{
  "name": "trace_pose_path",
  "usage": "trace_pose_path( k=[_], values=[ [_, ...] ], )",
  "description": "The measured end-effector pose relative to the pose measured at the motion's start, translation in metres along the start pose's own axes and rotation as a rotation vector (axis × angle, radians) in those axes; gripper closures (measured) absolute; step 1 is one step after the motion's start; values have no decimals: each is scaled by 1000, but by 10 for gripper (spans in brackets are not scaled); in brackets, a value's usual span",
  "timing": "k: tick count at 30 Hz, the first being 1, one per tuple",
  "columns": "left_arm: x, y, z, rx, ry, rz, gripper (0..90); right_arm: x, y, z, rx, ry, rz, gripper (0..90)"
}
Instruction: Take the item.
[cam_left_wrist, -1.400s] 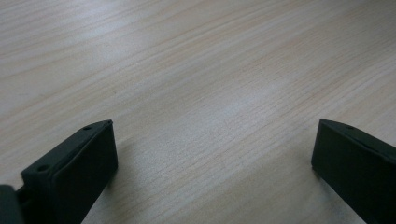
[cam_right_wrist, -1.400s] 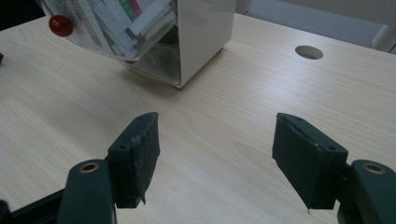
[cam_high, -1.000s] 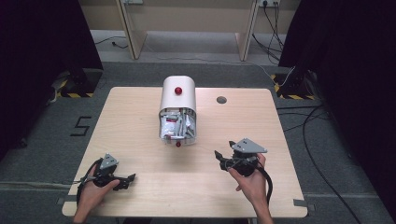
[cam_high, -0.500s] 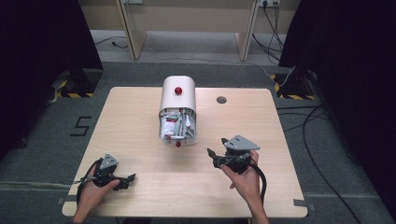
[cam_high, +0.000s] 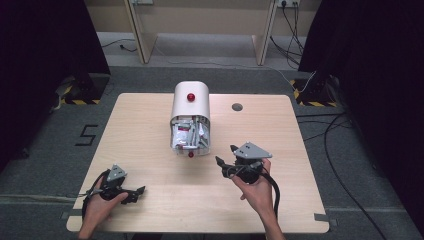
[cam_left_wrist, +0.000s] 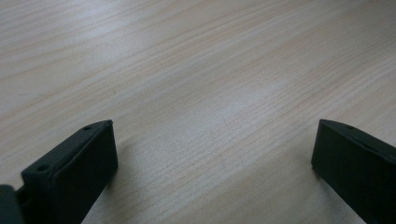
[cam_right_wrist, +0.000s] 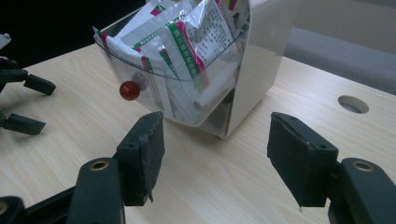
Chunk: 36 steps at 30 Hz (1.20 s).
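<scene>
I see the white round-topped dispenser box (cam_high: 190, 117) with sachets behind its clear front at frame centre. Right gripper (cam_high: 226, 161) lower right, left gripper (cam_high: 138, 192) lower left: both jaws wide, empty.

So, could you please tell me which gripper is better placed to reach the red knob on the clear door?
Probably the right gripper: open, close beside the red knob. The left gripper sits at the near corner.
</scene>
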<state>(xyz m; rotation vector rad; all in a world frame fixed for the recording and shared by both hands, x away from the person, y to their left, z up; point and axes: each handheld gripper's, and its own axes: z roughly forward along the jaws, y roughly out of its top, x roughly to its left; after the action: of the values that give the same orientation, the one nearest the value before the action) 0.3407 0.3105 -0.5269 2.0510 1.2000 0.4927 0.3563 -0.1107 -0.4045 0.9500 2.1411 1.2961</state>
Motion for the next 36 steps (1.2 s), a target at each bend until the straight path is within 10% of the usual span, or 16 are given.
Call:
trace_pose_path(
  k=[36],
  values=[
    [0, 0, 0, 0, 0, 0, 0, 13, 29, 15, -61, 35, -32, 425]
  ],
)
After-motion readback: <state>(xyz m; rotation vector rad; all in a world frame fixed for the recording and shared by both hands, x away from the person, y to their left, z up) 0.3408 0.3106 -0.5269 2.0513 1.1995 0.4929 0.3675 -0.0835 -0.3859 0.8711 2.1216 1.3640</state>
